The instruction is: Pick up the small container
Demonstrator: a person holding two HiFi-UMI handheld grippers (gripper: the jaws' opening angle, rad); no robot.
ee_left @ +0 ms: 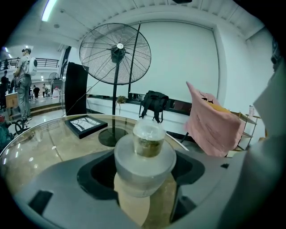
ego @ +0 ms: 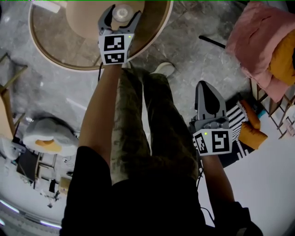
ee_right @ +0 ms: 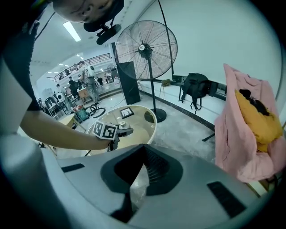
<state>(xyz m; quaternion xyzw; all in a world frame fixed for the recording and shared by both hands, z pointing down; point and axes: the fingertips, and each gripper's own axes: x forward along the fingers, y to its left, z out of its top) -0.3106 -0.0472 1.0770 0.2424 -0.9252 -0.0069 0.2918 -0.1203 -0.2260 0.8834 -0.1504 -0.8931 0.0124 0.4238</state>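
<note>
The small container (ego: 122, 11) is a clear lidded jar with brownish-green contents (ee_left: 148, 139). It stands on a wider pale grey round base (ee_left: 144, 170) on the round glass table (ego: 55, 41). My left gripper (ego: 122, 14) reaches over the table edge, and its open jaws stand on either side of the container without visibly touching it (ee_left: 143, 176). My right gripper (ego: 209, 94) hangs low over the floor beside the person's leg, its jaws shut on nothing (ee_right: 136, 172). The right gripper view also catches the left gripper (ee_right: 119, 131) at the table (ee_right: 145, 120).
A black framed picture (ee_left: 86, 124) lies on the far side of the table. A tall floor fan (ee_left: 115, 53) stands behind it. A pink cloth (ego: 258, 41) drapes a rack at the right. A black bag (ee_left: 153, 102) sits by the wall.
</note>
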